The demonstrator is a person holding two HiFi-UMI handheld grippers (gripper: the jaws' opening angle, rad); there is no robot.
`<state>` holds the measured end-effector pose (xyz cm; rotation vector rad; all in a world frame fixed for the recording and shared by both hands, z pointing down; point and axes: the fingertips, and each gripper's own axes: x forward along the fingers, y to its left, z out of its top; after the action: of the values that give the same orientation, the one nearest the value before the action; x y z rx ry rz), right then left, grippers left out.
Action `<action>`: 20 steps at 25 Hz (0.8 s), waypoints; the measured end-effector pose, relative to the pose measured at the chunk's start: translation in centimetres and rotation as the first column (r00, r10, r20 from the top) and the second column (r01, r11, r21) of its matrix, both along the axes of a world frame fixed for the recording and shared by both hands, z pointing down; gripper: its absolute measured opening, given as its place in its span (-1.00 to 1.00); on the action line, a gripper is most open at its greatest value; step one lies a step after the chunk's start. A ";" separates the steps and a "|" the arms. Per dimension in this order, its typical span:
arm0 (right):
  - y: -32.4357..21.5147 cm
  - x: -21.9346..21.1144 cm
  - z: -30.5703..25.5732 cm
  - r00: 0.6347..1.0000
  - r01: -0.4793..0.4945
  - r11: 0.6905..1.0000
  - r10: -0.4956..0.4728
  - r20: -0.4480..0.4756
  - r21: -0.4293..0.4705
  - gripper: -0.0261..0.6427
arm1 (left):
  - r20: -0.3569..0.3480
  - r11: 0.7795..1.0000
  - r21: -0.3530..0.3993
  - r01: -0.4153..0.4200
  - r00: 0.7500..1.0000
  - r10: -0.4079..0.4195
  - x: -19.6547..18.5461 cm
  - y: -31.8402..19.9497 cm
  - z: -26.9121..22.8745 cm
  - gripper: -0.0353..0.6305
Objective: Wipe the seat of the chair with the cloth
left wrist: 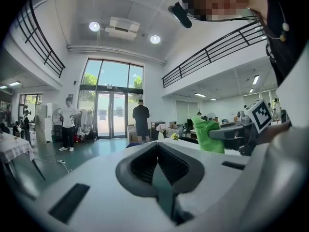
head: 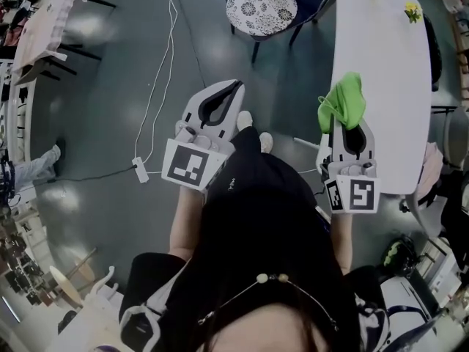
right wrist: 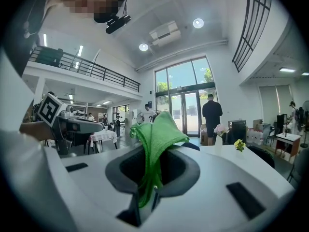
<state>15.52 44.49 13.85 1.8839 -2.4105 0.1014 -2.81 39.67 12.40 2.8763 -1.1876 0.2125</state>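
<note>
While the person holds 2 grippers out in front, the left gripper [head: 234,88] has its jaws pressed together with nothing between them. The right gripper [head: 344,123] pinches the green cloth [head: 343,100], which sticks up out of its jaws in a bunch. It hangs over the side edge of the long white table [head: 381,50]. Farther off, on the grey floor [head: 110,86], stands the chair [head: 261,7] with a round patterned seat, well apart from the cloth.

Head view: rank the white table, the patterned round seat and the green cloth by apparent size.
1. white table
2. patterned round seat
3. green cloth, only slightly smaller, and held nearer the camera
</note>
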 end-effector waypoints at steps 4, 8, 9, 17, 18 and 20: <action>-1.9 -0.1 0.1 0.999 0.027 1.000 -0.027 -0.026 0.006 -0.77 | -0.004 0.999 0.026 0.027 1.000 -0.027 -0.5 -2.9 0.1 -0.88; -3.8 0.4 -0.1 0.999 0.022 1.000 -0.021 -0.032 0.007 -0.77 | -0.012 0.999 0.035 0.029 1.000 -0.029 -0.2 -5.7 -0.3 -0.88; -4.4 0.5 -0.1 0.999 0.018 1.000 -0.018 -0.033 0.006 -0.77 | -0.014 0.999 0.038 0.027 1.000 -0.027 -0.1 -6.5 -0.4 -0.88; -12.8 1.4 0.9 0.998 0.005 1.000 -0.006 -0.068 -0.022 -0.77 | -0.034 0.999 0.035 -0.005 0.999 0.006 1.1 -15.5 0.6 -0.88; -14.5 1.3 1.0 0.996 0.006 1.000 -0.008 -0.084 -0.025 -0.77 | -0.031 0.999 0.037 -0.006 0.999 0.007 1.1 -17.3 0.8 -0.88; -18.0 0.9 1.0 0.991 0.018 0.999 -0.021 -0.133 -0.029 -0.77 | -0.020 0.999 0.034 0.005 1.000 -0.004 0.6 -21.0 1.0 -0.88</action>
<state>16.37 26.46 14.88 1.7939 -2.3264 0.0076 -2.17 18.69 13.42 2.8974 -1.2057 0.1640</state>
